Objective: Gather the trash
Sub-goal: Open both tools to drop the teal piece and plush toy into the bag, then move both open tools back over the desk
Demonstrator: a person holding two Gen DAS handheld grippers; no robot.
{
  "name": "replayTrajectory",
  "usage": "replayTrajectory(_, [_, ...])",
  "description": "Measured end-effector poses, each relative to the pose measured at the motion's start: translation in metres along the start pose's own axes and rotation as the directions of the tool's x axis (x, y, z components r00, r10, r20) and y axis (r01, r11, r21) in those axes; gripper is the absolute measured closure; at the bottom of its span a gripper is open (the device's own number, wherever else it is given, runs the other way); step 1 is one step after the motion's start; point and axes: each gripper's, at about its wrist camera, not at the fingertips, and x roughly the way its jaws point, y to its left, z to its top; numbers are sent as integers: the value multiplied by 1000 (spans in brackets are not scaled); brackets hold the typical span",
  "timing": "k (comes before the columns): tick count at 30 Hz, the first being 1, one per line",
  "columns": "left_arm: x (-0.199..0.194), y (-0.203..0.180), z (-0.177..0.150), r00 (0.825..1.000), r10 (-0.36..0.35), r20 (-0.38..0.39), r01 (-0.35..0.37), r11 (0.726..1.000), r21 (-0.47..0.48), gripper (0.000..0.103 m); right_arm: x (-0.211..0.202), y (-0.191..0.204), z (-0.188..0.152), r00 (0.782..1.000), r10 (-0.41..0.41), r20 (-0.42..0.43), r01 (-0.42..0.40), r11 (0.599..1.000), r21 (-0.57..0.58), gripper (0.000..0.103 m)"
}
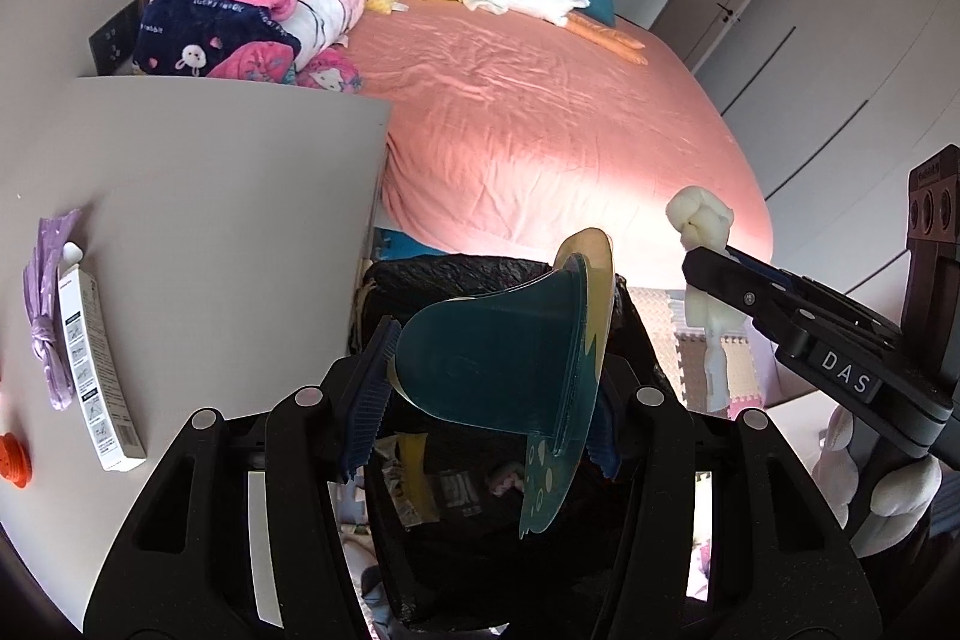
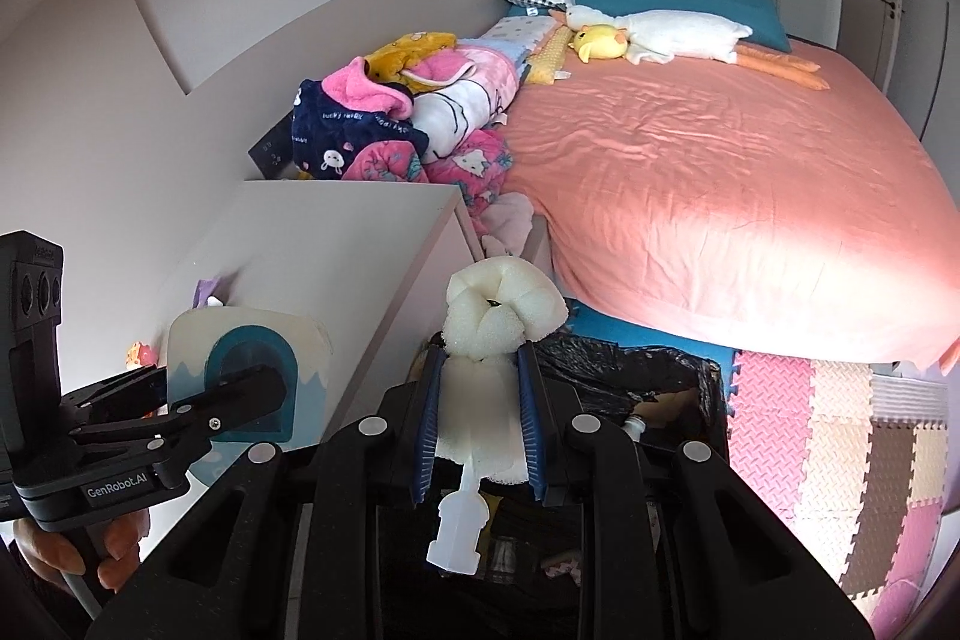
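Above the black-lined trash bin (image 1: 510, 280), the left tool (image 1: 486, 394) is clamped on a teal plastic blister pack (image 1: 498, 358). Just right of it, also over the bin, the right tool (image 2: 480, 424) is closed on a white foam sponge (image 2: 498, 316), apparently with a plastic handle. A white box (image 1: 96, 370) lies on the tabletop (image 1: 210, 220) left of the bin.

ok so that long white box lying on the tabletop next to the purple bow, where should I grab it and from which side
Grip the white box across its narrow width, near the middle of its length, coming straight down from above. It lies flat and is long and slim, so its long sides give parallel faces. The purple bow crowds its far-left edge, so keep that finger tight against the box.
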Motion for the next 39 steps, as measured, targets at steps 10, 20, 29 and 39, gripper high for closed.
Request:
replayTrajectory(10, [8,-10,-9,988,-96,-120,100,994,31,6,-41,-35,-2,993,-36,109,26,995,94,28])
replayTrajectory(20, [8,-7,-17,990,-59,-131,64,997,34,6,-44,-43,-3,992,-57,109,45,993,110,27])
replayTrajectory(29, [4,-4,-21,991,-49,-123,54,998,40,6,-35,-28,-7,994,-60,87,54,996,70,27])
replayTrajectory(39, [-4,9,-23,996,-20,-90,22,999,25,6,-26,-7,-5,996,-29,80,27,999,24,27])
